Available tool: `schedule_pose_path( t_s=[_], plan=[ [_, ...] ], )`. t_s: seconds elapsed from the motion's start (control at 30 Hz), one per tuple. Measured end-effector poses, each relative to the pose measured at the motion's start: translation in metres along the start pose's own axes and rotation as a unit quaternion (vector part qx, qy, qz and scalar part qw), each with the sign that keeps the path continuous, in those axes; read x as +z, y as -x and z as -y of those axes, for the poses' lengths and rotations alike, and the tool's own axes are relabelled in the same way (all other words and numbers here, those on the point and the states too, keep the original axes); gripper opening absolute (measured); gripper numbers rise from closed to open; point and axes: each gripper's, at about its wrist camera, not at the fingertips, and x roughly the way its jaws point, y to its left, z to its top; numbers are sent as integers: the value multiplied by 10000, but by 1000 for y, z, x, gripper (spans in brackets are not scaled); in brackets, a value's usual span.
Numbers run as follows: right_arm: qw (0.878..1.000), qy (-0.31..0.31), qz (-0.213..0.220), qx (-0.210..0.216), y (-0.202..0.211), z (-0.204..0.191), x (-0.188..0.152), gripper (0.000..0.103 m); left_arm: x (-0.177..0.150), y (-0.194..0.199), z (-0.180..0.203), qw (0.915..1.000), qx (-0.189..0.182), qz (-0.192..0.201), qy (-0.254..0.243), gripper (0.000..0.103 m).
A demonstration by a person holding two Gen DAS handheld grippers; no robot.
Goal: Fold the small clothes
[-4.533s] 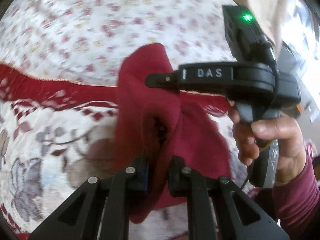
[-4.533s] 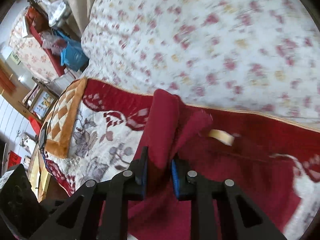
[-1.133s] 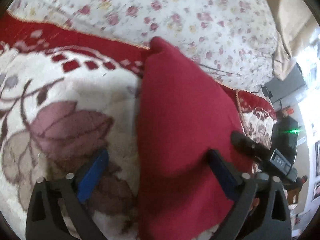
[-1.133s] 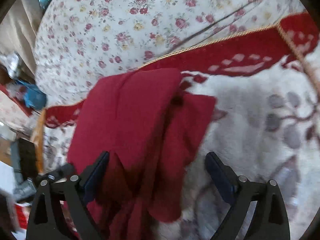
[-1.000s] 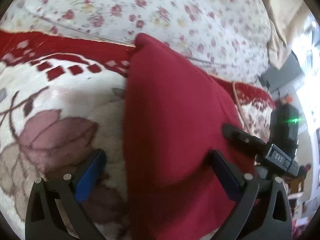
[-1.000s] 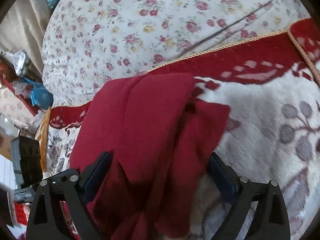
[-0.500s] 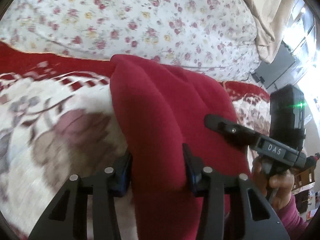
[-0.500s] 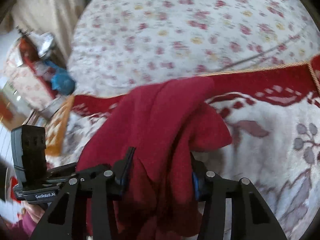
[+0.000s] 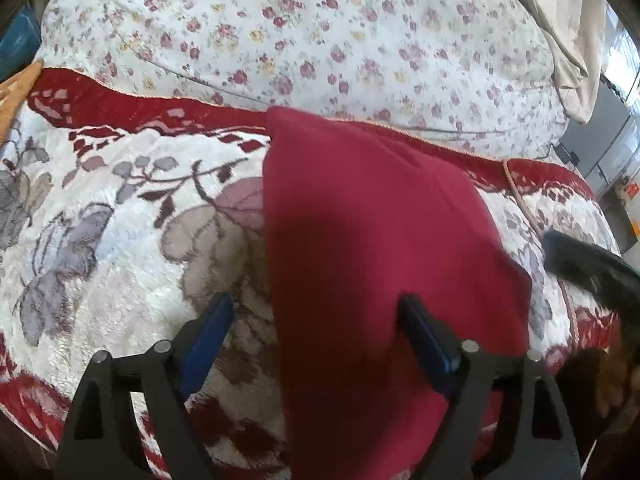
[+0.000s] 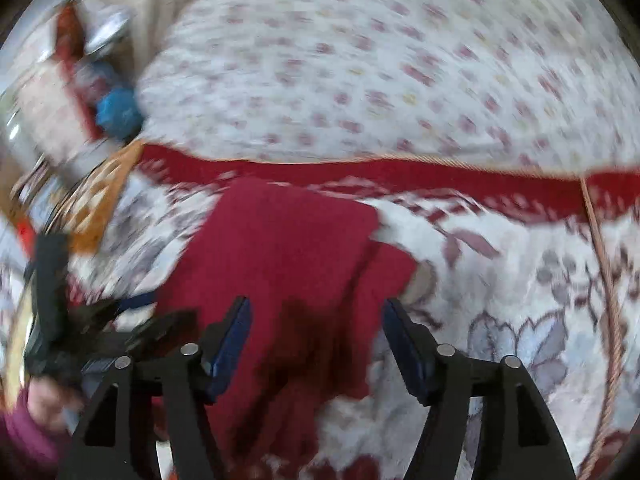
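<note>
A dark red folded garment point(image 9: 360, 216) lies flat on the flowered plush blanket point(image 9: 100, 240). My left gripper point(image 9: 316, 336) hovers over its near end with jaws opening wide. Its right fingertip point(image 9: 424, 340) is over the cloth and its left fingertip point(image 9: 208, 336) is over the blanket, and neither pad presses the cloth. The right wrist view is blurred by motion. There the garment point(image 10: 288, 248) lies below my right gripper point(image 10: 316, 340), whose jaws are opening with the cloth loose between them. The right gripper point(image 9: 592, 268) shows at the left view's right edge. The left gripper point(image 10: 100, 320) shows low on the left of the right wrist view.
A white quilt with small roses point(image 9: 320, 32) rises behind the blanket's red border point(image 9: 140, 112). An orange-patterned cover point(image 10: 104, 196) and a blue bag point(image 10: 118, 112) lie off to the left. A beige curtain point(image 9: 568, 20) and furniture stand at the right. A hand in a maroon sleeve point(image 10: 28, 432) holds the left gripper.
Half a second ago both grippers were pinched on the red garment. Now both have let go and drawn back, and the garment rests flat on the blanket.
</note>
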Motion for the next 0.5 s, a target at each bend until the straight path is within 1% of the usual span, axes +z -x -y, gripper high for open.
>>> schedule_pose_path(
  t_s=[0.03, 0.1, 0.13, 0.17, 0.2, 0.27, 0.33, 0.5],
  plan=[
    [9999, 149, 5, 36, 0, -9, 0, 54, 1, 1, -1, 10000, 32, 55, 4, 86],
    [9982, 576, -116, 72, -5, -32, -7, 48, 2, 6, -1, 9996, 162, 244, -47, 89],
    [9967, 777, -235, -9, -12, -39, -15, 43, 3, 8, -1, 9992, 216, 336, -87, 91],
    [9954, 886, -342, -114, -19, -42, -20, 41, 3, 11, 0, 9986, 268, 439, -146, 92],
    [9940, 918, -515, -303, -30, -40, -27, 40, 3, 14, 0, 9979, 308, 532, -209, 94],
    [9933, 704, -740, -548, -44, -28, -36, 31, 2, 17, 0, 9968, 344, 646, -334, 94],
    [9951, 500, -679, -516, -46, -17, -42, 30, 1, 18, 1, 9958, 398, 696, -446, 94],
    [9954, 444, -686, -504, -37, -19, -45, 32, 3, 24, -2, 9938, 561, 830, -486, 94]
  ],
)
